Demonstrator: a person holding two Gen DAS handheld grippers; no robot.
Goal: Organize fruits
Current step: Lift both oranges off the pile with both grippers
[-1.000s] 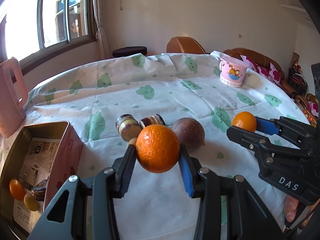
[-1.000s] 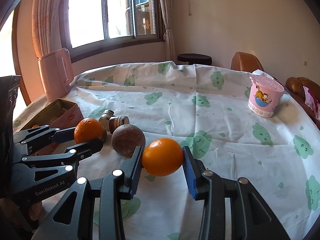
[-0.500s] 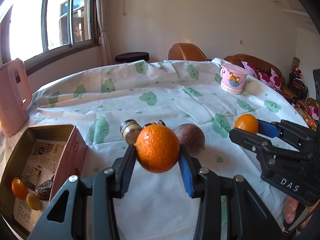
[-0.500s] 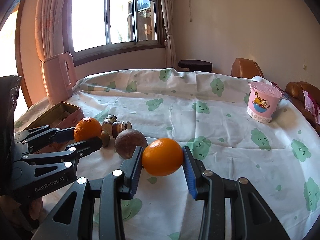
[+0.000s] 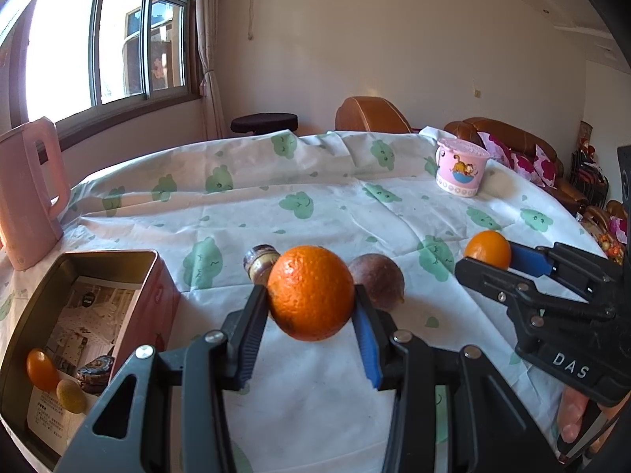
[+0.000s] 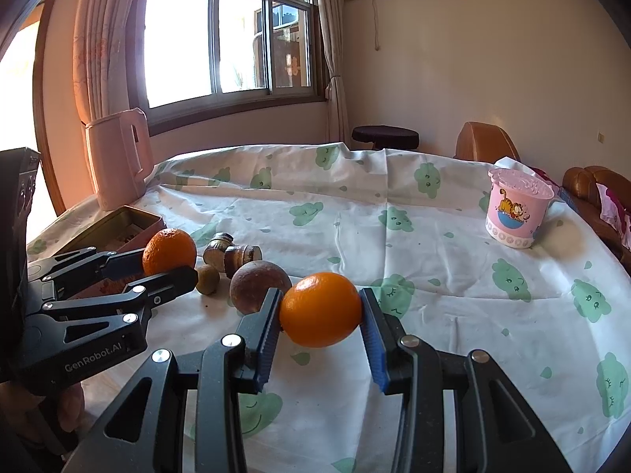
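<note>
Bare tablecloth beyond brown fruit

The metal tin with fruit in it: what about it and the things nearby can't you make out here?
- Metal tin: the left wrist view's edge cuts off its near corner; in the right wrist view the left gripper and its orange hide most of it.
- Dark lump in the tin: too small to identify.
- Small jars: partly behind the orange in the left wrist view.
</note>
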